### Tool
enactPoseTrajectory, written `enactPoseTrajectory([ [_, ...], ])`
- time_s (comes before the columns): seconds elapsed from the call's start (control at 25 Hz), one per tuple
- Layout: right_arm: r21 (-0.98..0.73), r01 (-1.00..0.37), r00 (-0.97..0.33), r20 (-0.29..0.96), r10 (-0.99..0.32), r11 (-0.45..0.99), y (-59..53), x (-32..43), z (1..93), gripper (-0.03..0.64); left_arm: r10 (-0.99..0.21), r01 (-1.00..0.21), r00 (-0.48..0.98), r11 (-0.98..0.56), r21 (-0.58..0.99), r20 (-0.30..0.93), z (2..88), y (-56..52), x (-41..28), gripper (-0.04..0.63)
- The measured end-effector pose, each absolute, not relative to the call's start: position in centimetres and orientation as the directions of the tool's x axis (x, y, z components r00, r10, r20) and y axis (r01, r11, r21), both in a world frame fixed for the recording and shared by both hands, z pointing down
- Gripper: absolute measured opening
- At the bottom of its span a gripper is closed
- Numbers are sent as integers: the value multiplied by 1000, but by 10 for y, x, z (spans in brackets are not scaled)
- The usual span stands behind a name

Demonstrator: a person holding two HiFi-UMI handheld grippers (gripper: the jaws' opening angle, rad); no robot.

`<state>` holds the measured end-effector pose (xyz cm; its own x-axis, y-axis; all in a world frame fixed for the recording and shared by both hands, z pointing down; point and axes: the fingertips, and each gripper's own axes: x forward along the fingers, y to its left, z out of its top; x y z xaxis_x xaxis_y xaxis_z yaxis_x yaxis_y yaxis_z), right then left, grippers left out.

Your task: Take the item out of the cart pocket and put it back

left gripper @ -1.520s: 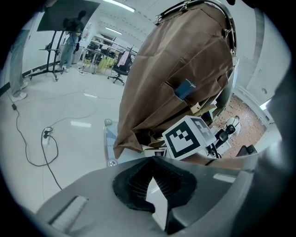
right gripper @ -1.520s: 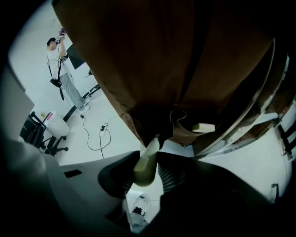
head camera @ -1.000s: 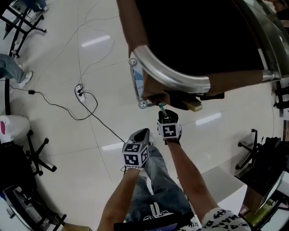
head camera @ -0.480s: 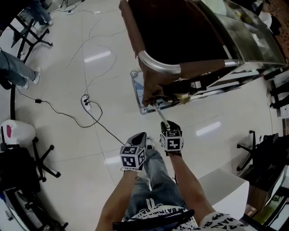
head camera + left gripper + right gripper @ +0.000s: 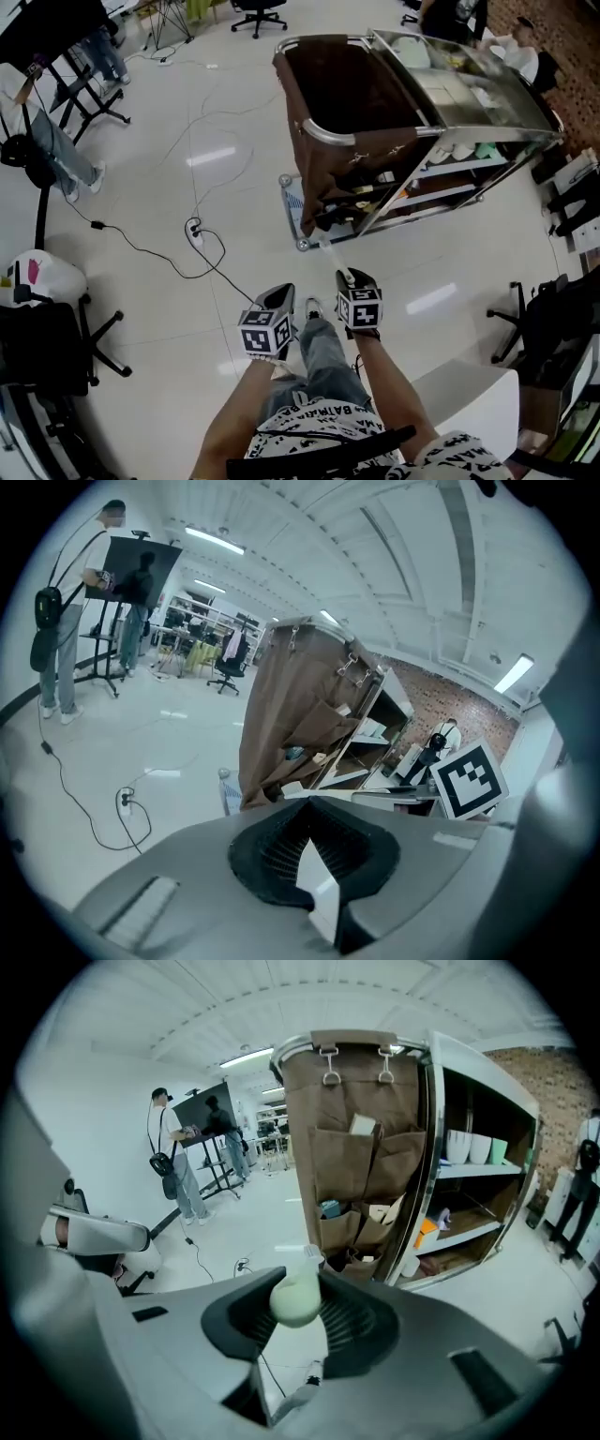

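Observation:
The cart (image 5: 330, 137) has a brown fabric bag on a metal frame, with pockets (image 5: 352, 1168) sewn on the end that faces me. My right gripper (image 5: 348, 276) is shut on a slim pale green item (image 5: 297, 1299) whose clear tip (image 5: 325, 251) points at the cart. The item hangs in the air, clear of the pockets, in front of the cart's lower end. My left gripper (image 5: 281, 293) floats beside the right one, a little to its left. Its jaws (image 5: 309, 804) look shut with nothing in them. It touches neither the item nor the cart (image 5: 292, 714).
A power strip (image 5: 195, 230) with trailing cables lies on the floor to the left. Office chairs (image 5: 66, 342) and a black stand (image 5: 52, 42) line the left side. A white block (image 5: 469, 389) sits at the lower right. People stand at the far left and behind the cart.
Both grippers have drawn back from the cart and risen. The item, whose tip was at the lower pocket, has come away with the right gripper. The whole cart now shows.

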<state>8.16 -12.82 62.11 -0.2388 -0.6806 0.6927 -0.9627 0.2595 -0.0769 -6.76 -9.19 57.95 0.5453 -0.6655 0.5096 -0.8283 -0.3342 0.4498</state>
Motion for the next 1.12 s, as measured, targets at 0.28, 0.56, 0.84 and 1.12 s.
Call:
enactPoseTrajectory([
  [0.28,-54,-968,-221,649,-728,246,-65,73,567,126,-697,-809,567,-369,457,440,529,-37,-85,2],
  [0.56,-50,-959,-249,615,-748,278,-36,73,536,126,-719,-811,564,-390,436,406,499,-18,-78,2],
  [0.84,-66,-942,-300,606,-737,330,-25,98,527,126,-742,-826,543,-387,410,393,484,-14,-45,2],
  [1.12,-64,-935,-314,604,-732,349,-14,127,525,126,-751,-834,527,-369,410,398,483,1,-16,2],
])
